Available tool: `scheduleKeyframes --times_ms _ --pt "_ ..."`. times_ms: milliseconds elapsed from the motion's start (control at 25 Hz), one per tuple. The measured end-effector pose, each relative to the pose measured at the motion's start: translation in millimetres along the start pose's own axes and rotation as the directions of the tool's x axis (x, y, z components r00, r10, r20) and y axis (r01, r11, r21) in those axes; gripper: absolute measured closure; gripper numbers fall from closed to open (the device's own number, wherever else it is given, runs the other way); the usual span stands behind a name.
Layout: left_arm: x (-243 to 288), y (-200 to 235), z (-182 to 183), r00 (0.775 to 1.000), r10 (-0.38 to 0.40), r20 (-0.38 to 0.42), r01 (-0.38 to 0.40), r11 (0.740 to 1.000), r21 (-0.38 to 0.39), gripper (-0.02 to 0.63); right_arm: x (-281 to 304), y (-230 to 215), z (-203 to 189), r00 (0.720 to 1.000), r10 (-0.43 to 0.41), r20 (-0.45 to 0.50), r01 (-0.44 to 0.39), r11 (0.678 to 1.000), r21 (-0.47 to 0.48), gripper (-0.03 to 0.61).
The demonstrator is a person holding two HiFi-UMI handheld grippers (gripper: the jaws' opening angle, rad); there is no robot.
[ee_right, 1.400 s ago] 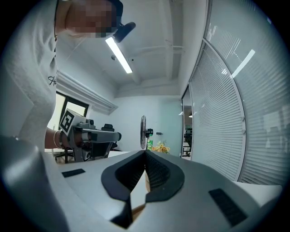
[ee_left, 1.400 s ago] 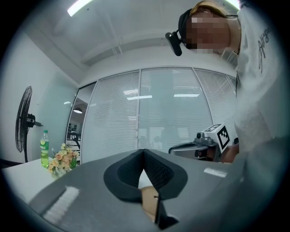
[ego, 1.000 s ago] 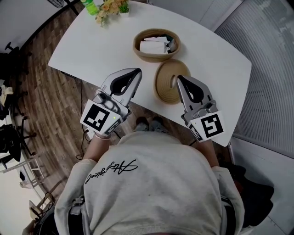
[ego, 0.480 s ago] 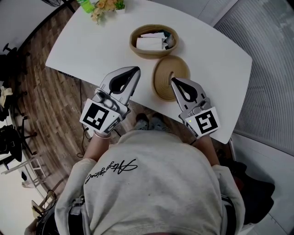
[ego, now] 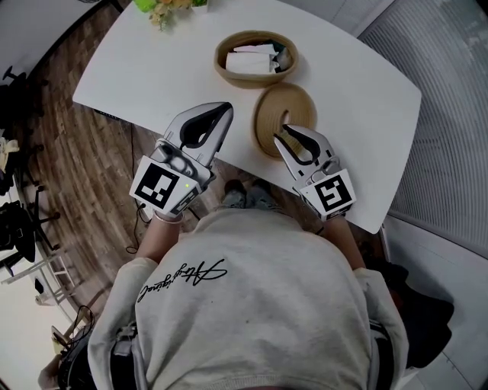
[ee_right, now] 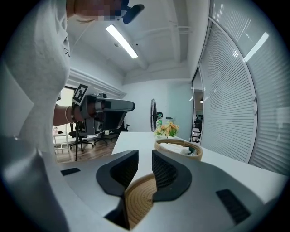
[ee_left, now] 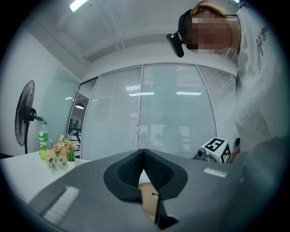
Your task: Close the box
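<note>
A round woven basket box (ego: 255, 57) holding white packets stands open on the white table (ego: 152, 61). Its woven lid (ego: 284, 114) lies flat on the table just in front of it. My right gripper (ego: 284, 132) hovers over the lid's near rim; its jaws have just been opening and stand open with nothing pressed between them. In the right gripper view the lid (ee_right: 138, 199) shows below the parted fingers (ee_right: 122, 170), with the basket (ee_right: 179, 147) beyond. My left gripper (ego: 225, 108) hangs shut and empty left of the lid, over the table's front edge.
A flower bunch (ego: 171, 6) sits at the table's far left corner. Wooden floor (ego: 69, 152) lies left of the table, with office chairs (ee_right: 86, 131) beyond. A glass wall with blinds (ego: 450, 114) runs along the right. A standing fan (ee_left: 22, 118) is at the left.
The right gripper has sunk toward the lid and shifted slightly left over its near rim, and its jaws have parted. The left gripper has stayed where it was, still shut.
</note>
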State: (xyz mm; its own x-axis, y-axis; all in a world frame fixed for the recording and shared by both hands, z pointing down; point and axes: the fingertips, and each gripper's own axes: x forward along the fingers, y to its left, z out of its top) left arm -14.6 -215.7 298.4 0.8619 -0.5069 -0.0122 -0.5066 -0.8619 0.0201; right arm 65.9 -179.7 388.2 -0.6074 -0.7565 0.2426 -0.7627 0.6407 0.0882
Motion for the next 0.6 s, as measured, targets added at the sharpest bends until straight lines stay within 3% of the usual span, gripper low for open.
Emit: scheduleKeyframes --times_ms 320,600 --pt "-2 -2 -7 1.000 0.000 -0.016 0.000 1.000 -0.002 0.624 5 16 -34 0.995 0.037 -0.090 -0.040 0.999 -0.025 0.412" --pt "-5 -1 -10 1.000 0.001 -0.020 -0.001 1.000 -0.005 0.624 10 32 -62 0.985 0.066 -0.161 -0.073 0.997 -0.037 0.403"
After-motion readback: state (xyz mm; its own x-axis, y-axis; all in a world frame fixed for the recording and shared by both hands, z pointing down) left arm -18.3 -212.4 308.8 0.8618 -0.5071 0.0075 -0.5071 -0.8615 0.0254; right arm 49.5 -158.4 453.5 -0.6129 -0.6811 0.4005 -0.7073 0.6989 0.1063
